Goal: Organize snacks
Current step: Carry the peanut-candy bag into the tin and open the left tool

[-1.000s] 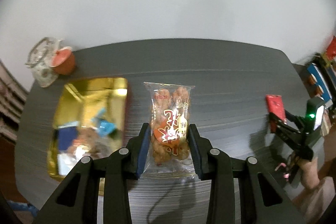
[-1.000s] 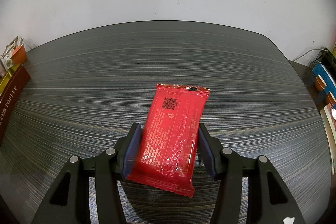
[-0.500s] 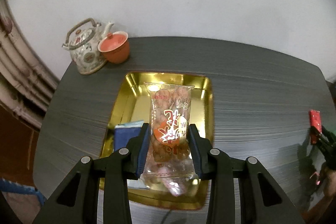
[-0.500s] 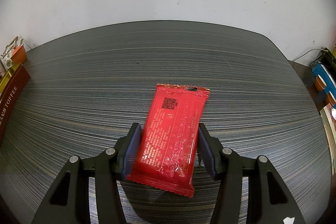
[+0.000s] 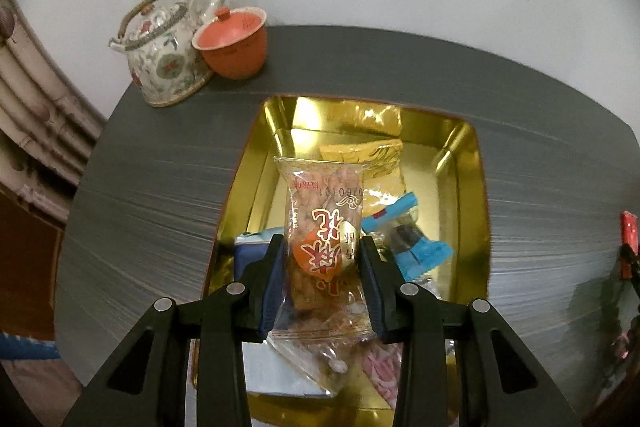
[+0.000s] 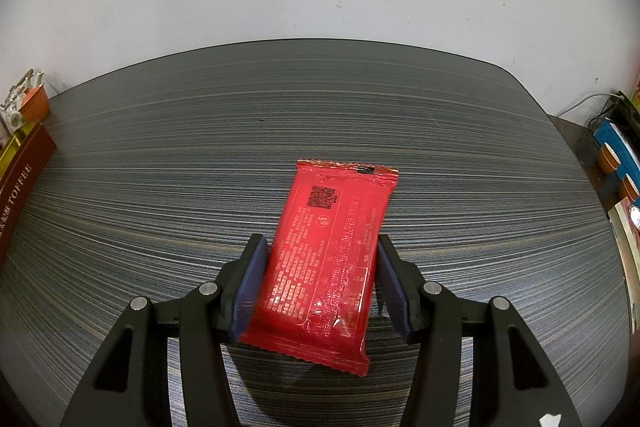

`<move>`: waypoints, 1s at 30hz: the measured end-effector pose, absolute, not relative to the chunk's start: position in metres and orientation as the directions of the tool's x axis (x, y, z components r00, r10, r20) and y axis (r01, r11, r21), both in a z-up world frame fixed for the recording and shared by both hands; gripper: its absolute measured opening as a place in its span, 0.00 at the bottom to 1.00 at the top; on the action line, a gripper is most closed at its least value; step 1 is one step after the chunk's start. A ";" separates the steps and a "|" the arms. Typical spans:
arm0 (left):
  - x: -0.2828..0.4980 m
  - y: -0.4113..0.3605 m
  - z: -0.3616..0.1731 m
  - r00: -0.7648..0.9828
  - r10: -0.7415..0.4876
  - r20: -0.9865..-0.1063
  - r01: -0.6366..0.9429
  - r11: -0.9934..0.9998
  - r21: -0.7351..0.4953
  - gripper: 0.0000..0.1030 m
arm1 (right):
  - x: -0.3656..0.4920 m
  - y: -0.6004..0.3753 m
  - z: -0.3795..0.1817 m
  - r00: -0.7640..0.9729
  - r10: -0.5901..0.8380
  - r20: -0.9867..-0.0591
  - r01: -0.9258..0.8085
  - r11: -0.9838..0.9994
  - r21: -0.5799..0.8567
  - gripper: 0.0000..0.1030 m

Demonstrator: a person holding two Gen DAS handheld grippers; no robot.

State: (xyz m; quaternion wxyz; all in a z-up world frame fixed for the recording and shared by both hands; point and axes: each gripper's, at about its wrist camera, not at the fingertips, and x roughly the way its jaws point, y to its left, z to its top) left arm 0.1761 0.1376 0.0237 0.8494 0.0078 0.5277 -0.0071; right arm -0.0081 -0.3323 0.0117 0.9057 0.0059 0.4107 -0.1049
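My left gripper point(image 5: 322, 253) is shut on a clear snack packet point(image 5: 322, 227) with red lettering and holds it over the gold tin point(image 5: 468, 155). The tin holds a gold packet point(image 5: 380, 163), blue-wrapped sweets point(image 5: 416, 247) and a blue-white box point(image 5: 250, 251). My right gripper point(image 6: 318, 267) is shut on a red snack packet point(image 6: 328, 243), held just above the dark striped table point(image 6: 160, 187). The red packet also shows at the far right of the left wrist view point(image 5: 628, 239).
A floral teapot point(image 5: 164, 55) and a lidded orange cup point(image 5: 234, 43) stand at the table's back left corner. The tin's maroon side point(image 6: 20, 183) shows at the left edge of the right wrist view. Clutter point(image 6: 616, 155) lies beyond the table's right edge.
My left gripper has carried the clear packet left from over the bare table to above the gold tin and come lower and closer. The right gripper and red packet have not moved.
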 end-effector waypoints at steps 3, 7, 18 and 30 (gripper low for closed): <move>0.176 0.136 0.019 0.439 0.011 -0.899 0.022 0.999 0.023 0.36 | -0.008 -0.332 0.012 0.640 -0.185 -0.745 0.195 0.978 -0.075 0.51; 0.171 0.132 0.020 0.452 0.035 -0.892 0.037 0.998 0.058 0.36 | -0.007 -0.332 0.012 0.640 -0.184 -0.746 0.197 0.978 -0.072 0.52; 0.168 0.132 0.027 0.483 0.092 -0.871 0.041 0.991 0.128 0.40 | -0.008 -0.333 0.012 0.640 -0.185 -0.746 0.197 0.978 -0.073 0.52; 0.146 0.135 0.053 0.549 0.115 -0.828 0.043 0.985 0.166 0.57 | -0.008 -0.332 0.012 0.640 -0.185 -0.746 0.197 0.978 -0.073 0.53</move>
